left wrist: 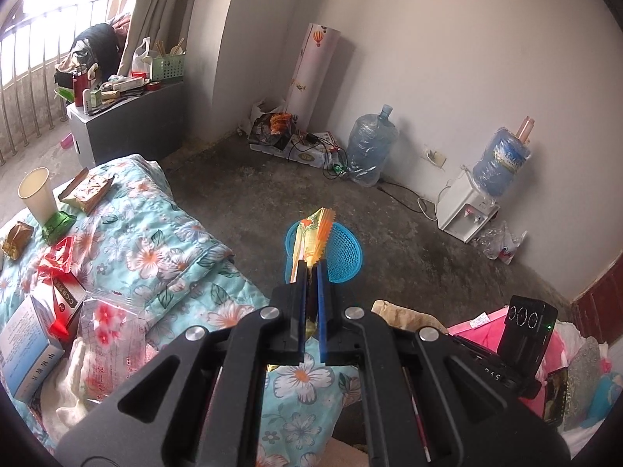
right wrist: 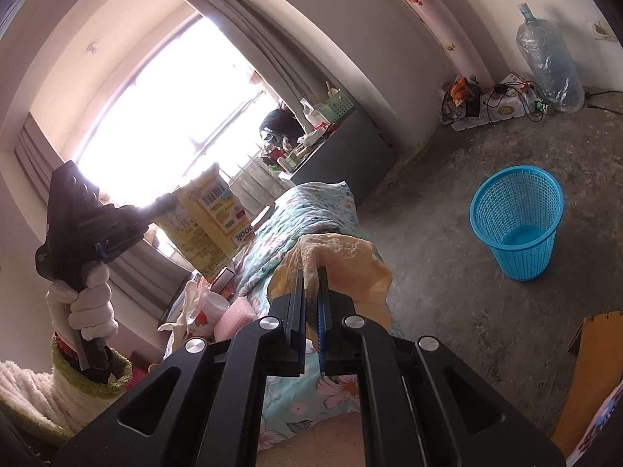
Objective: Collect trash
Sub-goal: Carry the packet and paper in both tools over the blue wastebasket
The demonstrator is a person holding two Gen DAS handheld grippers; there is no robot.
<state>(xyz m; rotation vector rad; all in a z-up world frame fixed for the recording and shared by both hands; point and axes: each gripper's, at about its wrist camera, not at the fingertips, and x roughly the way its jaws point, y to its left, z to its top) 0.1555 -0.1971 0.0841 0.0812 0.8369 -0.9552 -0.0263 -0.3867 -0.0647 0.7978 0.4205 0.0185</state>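
My left gripper (left wrist: 311,268) is shut on a yellow snack bag (left wrist: 313,233), held in the air above the bed edge, with the blue mesh trash basket (left wrist: 342,253) on the floor beyond it. The right wrist view shows that gripper (right wrist: 163,204) at left with the bag (right wrist: 206,222) hanging from it. My right gripper (right wrist: 310,272) is shut on a crumpled yellow wrapper (right wrist: 350,260) above the bed. The basket (right wrist: 518,222) stands to its right, apparently empty. More wrappers (left wrist: 87,188), a paper cup (left wrist: 37,194) and small boxes (left wrist: 29,346) lie on the floral quilt (left wrist: 175,241).
A water dispenser (left wrist: 467,214) and a spare water bottle (left wrist: 370,148) stand by the far wall, with cables and boxes (left wrist: 296,144) in the corner. A cluttered grey cabinet (left wrist: 128,120) stands by the window. Bare concrete floor (right wrist: 447,272) surrounds the basket.
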